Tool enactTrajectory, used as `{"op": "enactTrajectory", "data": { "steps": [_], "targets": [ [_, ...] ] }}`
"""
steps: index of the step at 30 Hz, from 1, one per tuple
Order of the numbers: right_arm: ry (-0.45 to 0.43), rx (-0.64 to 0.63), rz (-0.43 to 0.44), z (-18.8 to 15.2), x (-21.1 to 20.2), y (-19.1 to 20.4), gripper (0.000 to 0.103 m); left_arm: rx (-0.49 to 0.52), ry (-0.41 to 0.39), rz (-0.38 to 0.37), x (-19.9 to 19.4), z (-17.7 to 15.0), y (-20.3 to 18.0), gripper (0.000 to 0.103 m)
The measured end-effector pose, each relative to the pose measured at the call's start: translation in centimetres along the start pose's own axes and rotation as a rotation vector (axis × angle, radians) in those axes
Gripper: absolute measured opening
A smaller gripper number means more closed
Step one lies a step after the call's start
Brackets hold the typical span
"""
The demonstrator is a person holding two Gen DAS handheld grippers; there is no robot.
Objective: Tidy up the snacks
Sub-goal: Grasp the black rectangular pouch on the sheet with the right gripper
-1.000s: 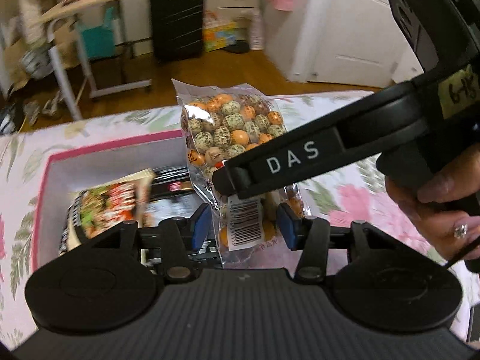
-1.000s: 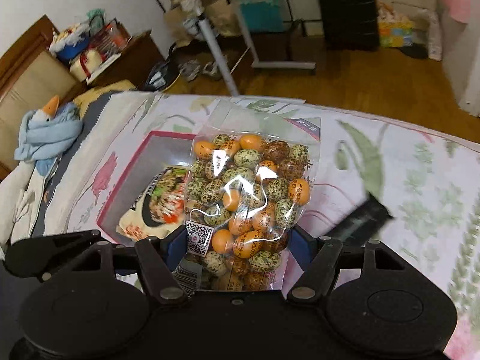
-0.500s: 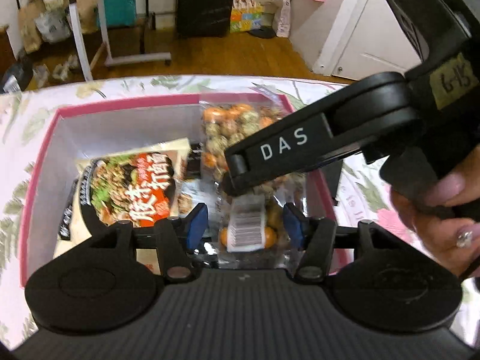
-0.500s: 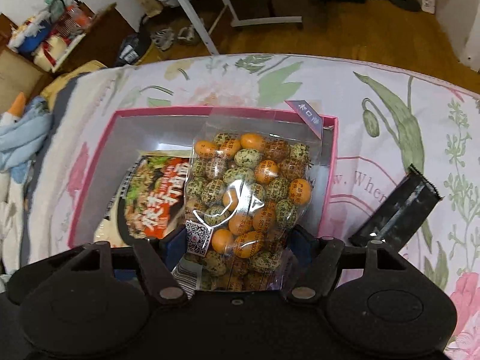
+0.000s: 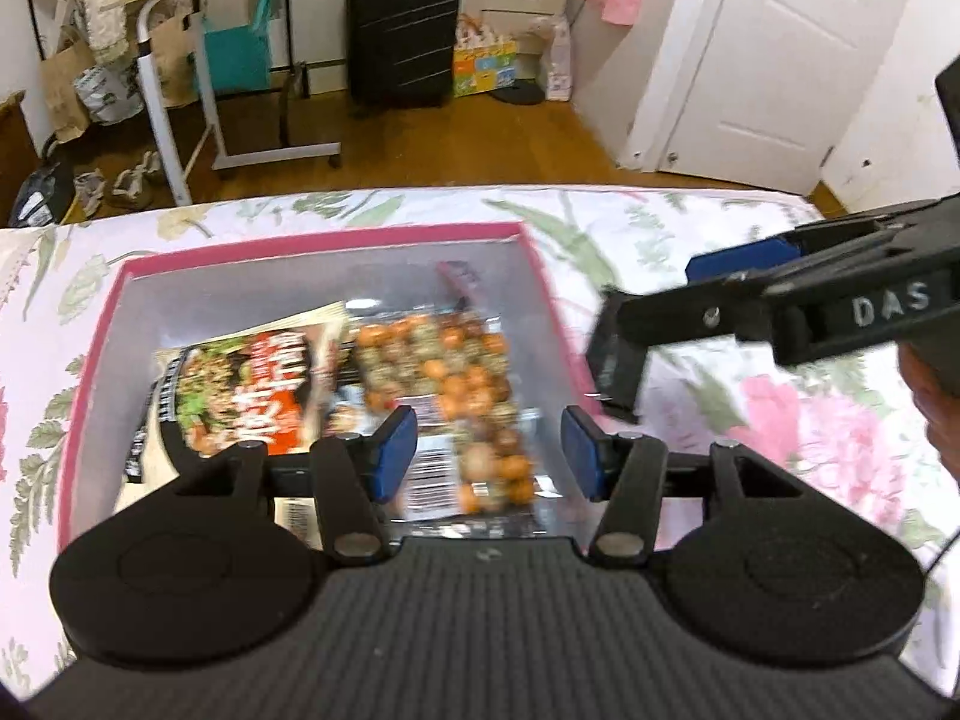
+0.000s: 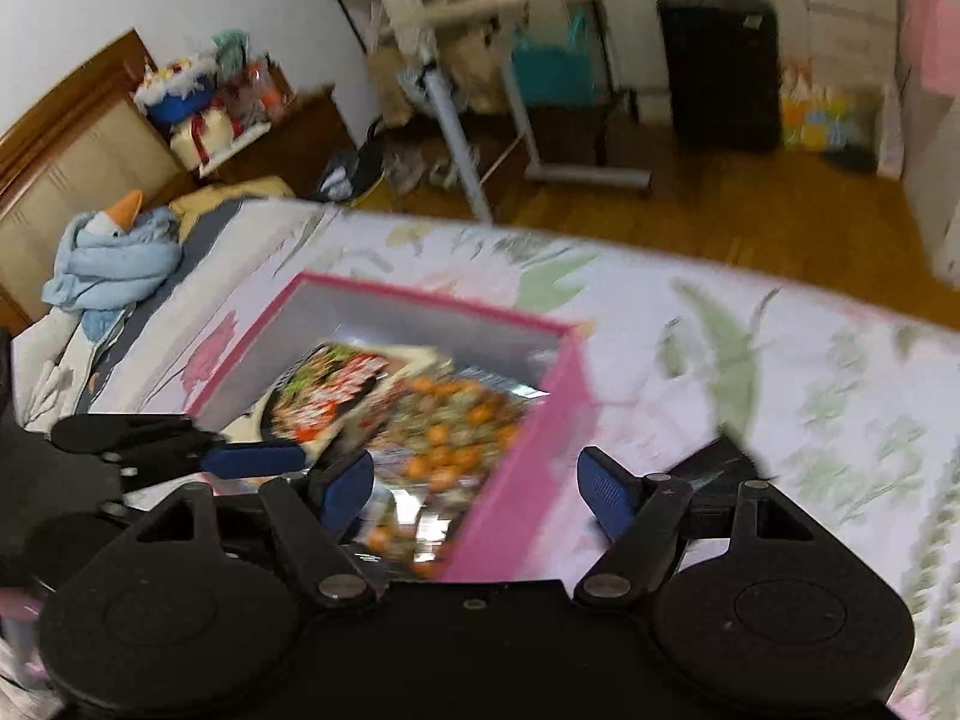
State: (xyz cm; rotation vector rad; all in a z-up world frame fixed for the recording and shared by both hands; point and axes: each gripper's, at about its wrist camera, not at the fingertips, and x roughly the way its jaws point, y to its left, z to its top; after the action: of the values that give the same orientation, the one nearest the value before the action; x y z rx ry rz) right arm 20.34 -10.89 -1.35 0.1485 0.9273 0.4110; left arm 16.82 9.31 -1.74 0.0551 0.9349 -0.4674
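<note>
item: bag of candy-coated nuts [image 5: 447,384]. location: lying flat inside the pink-rimmed box [image 5: 540,276], below and just ahead of the left tool [image 5: 486,450], touching the red-and-green snack packet [image 5: 252,384] that lies to that tool's left in the same box. the box sits on the floral bedspread [image 5: 780,420].

left tool: released, blue pads spread wide, nothing between them; the bag shows through the gap but is not gripped.

right tool [image 6: 474,486]: released, pads apart, empty; it hangs over the box's near right wall, with the nut bag [image 6: 444,438] under its left pad.

item: dark slim packet [image 5: 618,360]. location: on the bedspread outside the box, right of the left tool and just under the right tool's tip as seen from the left wrist; in the right wrist view it sits just behind the right pad.

step in hand, as judged: the nut bag is deposited; 2 snacks are in the box. next move likely calls for the right tool to swing right, lower over the dark packet and close across its narrow width.

hard to make out: both views are motion-blurred; packet print is unreadable; the dark packet is partly covered by tool parts; the box's near wall is hidden behind the left tool body.
</note>
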Motion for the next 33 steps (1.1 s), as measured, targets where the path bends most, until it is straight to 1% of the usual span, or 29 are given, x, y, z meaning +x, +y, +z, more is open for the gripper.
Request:
{"op": "enactTrajectory", "data": {
  "steps": [3,7,9,11,12,14,16,17,20,22,24,28,30,33],
  "targets": [
    [-0.065,-0.017,-0.047,-0.4,-1.7,-2.9,0.079,0.011,-0.007,-0.025,-0.6,0.4,-2.2,0.051],
    [-0.114,-0.058,-0.089,-1.2,-2.5,-6.7,0.079,0.013,-0.006,-0.057,-0.4,0.8,-6.0,0.051],
    [-0.129,-0.087,-0.106,-1.4,-2.6,-8.2,0.079,-0.002,0.011,-0.063,0.4,0.9,-8.0,0.051],
    [-0.115,-0.105,-0.096,-1.3,-2.2,-9.8,0.079,-0.016,0.021,-0.057,1.5,0.9,-9.7,0.051],
    [-0.103,-0.106,-0.076,-1.3,-2.0,-10.6,0.079,-0.020,0.016,-0.047,2.1,0.9,-10.6,0.051],
    [-0.076,-0.096,-0.037,-1.1,-1.2,-12.4,0.079,0.013,-0.014,-0.008,3.6,0.6,-12.3,0.051],
    [-0.073,-0.115,-0.026,-1.2,-0.2,-13.6,0.076,0.036,-0.021,0.068,5.6,0.1,-13.8,0.051],
    [-0.079,-0.124,-0.022,-1.6,0.3,-14.1,0.073,0.034,-0.024,0.087,6.5,-0.2,-14.4,0.051],
    [-0.067,-0.091,0.033,-1.9,2.3,-15.9,0.064,-0.031,-0.034,0.106,9.1,-0.7,-14.8,0.051],
    [-0.063,-0.052,0.089,-2.1,3.6,-17.1,0.064,-0.086,-0.043,0.138,10.7,-1.2,-14.9,0.051],
    [-0.043,-0.032,0.125,-2.1,5.0,-17.8,0.064,-0.127,-0.052,0.170,12.2,-1.6,-14.9,0.051],
    [-0.013,-0.007,0.118,-2.1,7.5,-18.8,0.064,-0.221,-0.089,0.240,14.5,-2.4,-14.4,0.052],
    [-0.007,-0.007,0.116,-2.0,8.4,-19.0,0.064,-0.265,-0.097,0.271,15.0,-2.8,-13.8,0.055],
    [0.015,-0.021,0.121,-2.0,9.6,-19.0,0.064,-0.299,-0.110,0.303,15.4,-3.2,-13.1,0.059]
  ]
}}
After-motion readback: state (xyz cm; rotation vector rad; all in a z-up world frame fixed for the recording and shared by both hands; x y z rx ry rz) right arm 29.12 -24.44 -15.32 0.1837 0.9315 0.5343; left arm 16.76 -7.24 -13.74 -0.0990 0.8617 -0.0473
